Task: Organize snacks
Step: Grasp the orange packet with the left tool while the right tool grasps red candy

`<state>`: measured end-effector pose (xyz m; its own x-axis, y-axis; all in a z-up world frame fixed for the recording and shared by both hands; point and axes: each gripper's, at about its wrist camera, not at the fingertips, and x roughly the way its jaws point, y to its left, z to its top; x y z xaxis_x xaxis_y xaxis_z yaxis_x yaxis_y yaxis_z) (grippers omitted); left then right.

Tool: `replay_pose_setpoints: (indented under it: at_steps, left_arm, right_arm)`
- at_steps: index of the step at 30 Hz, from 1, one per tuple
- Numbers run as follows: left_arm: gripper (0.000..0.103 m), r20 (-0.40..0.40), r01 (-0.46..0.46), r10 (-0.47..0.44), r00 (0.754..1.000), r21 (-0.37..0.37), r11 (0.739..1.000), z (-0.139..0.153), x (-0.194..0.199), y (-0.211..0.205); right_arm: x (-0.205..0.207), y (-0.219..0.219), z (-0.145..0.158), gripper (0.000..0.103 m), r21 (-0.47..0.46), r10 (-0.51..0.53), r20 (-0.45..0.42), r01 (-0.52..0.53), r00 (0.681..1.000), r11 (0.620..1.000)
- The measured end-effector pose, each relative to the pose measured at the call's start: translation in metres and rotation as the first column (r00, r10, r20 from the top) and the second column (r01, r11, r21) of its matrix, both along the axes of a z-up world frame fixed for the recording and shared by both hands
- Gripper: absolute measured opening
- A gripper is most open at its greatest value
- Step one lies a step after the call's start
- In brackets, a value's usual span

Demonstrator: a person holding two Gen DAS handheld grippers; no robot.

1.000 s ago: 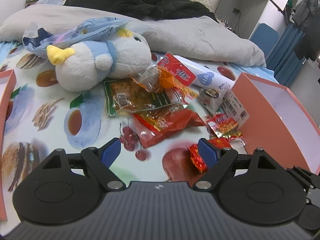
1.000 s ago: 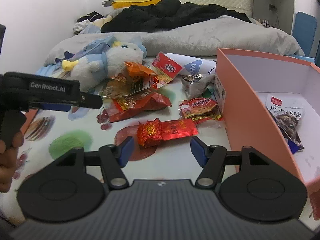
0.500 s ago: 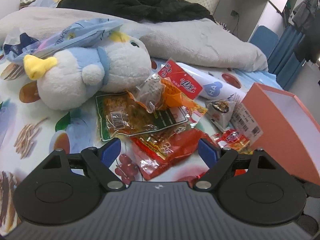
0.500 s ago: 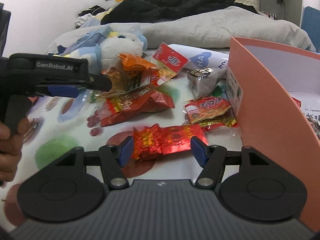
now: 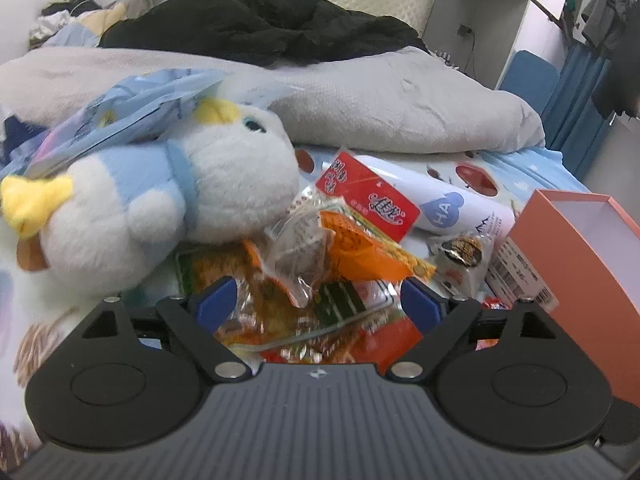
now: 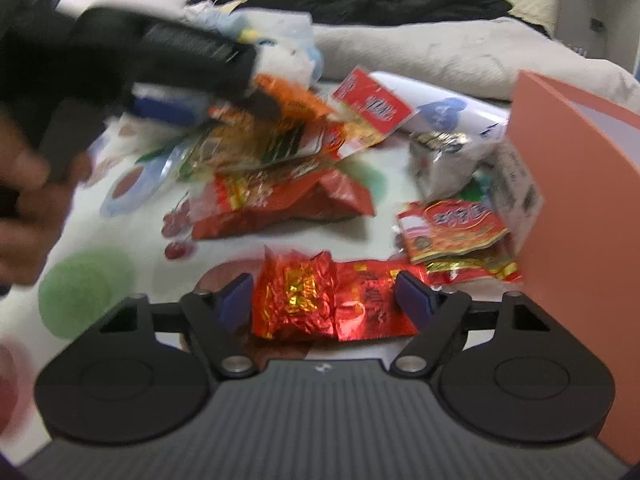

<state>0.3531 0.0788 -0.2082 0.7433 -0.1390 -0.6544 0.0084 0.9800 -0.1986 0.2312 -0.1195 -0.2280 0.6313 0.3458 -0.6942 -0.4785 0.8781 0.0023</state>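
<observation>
Snacks [image 6: 280, 204] on printed bedsheet [image 6: 84, 288]

White and pale-blue plush toy [image 5: 168, 196] with yellow beak; crinkled red and gold foil packet [image 6: 332, 300]; salmon-pink box [image 6: 576, 184], white inside; orange packet [image 5: 360, 248]; red packet with white lettering [image 5: 368, 196]; grey blanket [image 5: 400, 108]; black clothing [image 5: 256, 24]; fruit-printed white sheet [image 6: 80, 284]
</observation>
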Motion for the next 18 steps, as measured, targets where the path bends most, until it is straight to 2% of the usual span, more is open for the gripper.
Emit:
replay_pose_setpoints:
  at_steps: [4,6,8,9,11,14,18]
  left_arm:
    - [0.090,0.020,0.019,-0.020,1.000,0.052,0.998,-0.003,0.013,-0.007]
    - [0.087,0.022,0.031,-0.033,0.999,0.077,0.997,-0.004,0.019,-0.011]
    - [0.073,0.027,0.032,-0.035,0.999,0.103,0.994,-0.006,0.021,-0.013]
    - [0.067,0.022,0.027,-0.030,0.999,0.123,0.992,-0.007,0.023,-0.014]
    - [0.048,0.010,0.032,-0.034,0.999,0.134,0.990,-0.011,0.026,-0.015]
    - [0.035,0.003,0.030,-0.030,1.000,0.121,0.992,-0.012,0.025,-0.011]
    - [0.032,0.009,0.021,-0.022,1.000,0.125,0.992,-0.007,0.015,-0.010]
  right_arm:
    - [-0.005,0.001,-0.001,0.060,0.006,0.028,-0.003,-0.028,1.000,1.000]
    - [-0.007,0.003,0.000,0.046,0.004,0.052,-0.003,-0.052,0.999,0.999]
    - [-0.008,0.006,0.002,0.039,-0.014,0.066,0.005,-0.065,0.998,0.998]
    - [-0.010,0.008,0.002,0.039,-0.025,0.074,0.012,-0.073,0.997,0.997]
    - [-0.010,0.008,0.003,0.039,-0.030,0.079,0.011,-0.079,0.997,0.996]
    - [-0.009,0.004,0.005,0.039,-0.013,0.070,-0.001,-0.070,0.998,0.997]
    - [-0.016,-0.001,0.009,0.039,-0.010,0.061,-0.004,-0.061,0.998,0.998]
